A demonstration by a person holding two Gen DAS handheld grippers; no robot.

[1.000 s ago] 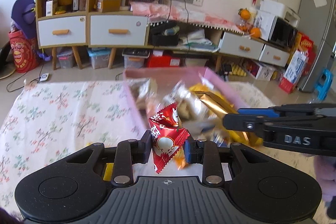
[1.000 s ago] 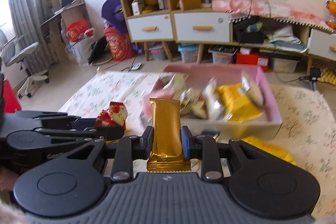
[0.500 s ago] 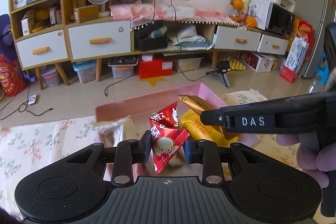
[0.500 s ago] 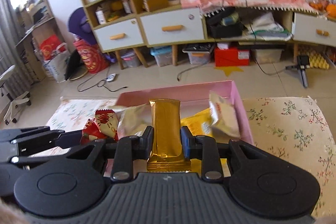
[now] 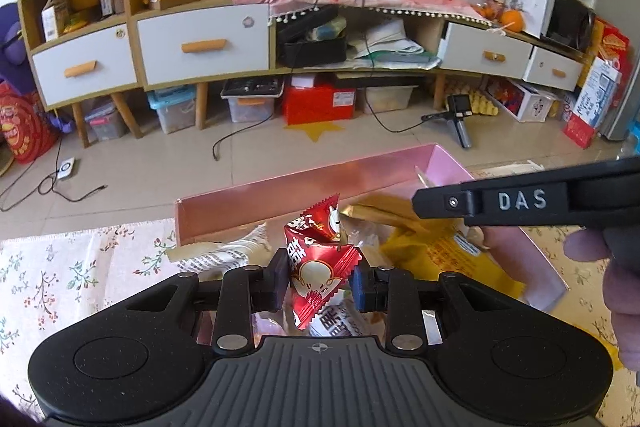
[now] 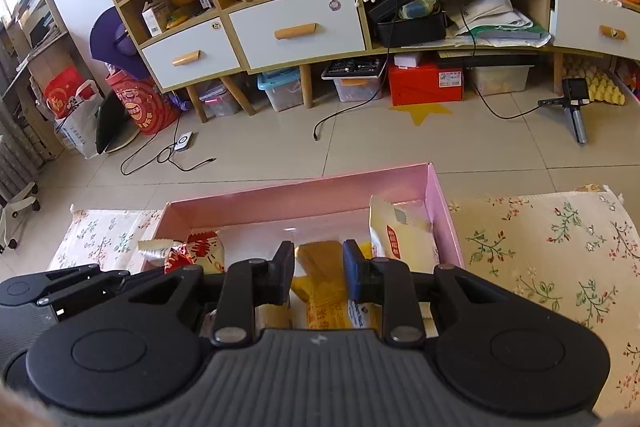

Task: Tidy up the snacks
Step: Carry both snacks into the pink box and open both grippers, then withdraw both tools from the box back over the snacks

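My left gripper [image 5: 318,277] is shut on a red candy packet [image 5: 318,263] and holds it over the pink box [image 5: 304,183]. My right gripper [image 6: 316,277] is open over the same pink box [image 6: 300,195]; the gold bar [image 6: 320,263] lies below its jaws, no longer held. In the left wrist view the gold bar [image 5: 384,217] rests on a yellow packet [image 5: 440,251] beside the right gripper's finger [image 5: 520,201]. The red candy packet [image 6: 200,249] also shows at the left in the right wrist view.
The box holds several snack packets, among them a cream one [image 6: 400,239] at its right wall and a silver one [image 5: 224,257]. The box sits on a floral cloth [image 6: 560,247]. Beyond lie tiled floor, cables and a low cabinet [image 5: 200,47].
My right gripper has opened and let the gold bar drop into the box. Both grippers have moved forward over the box. The left still holds the red packet.
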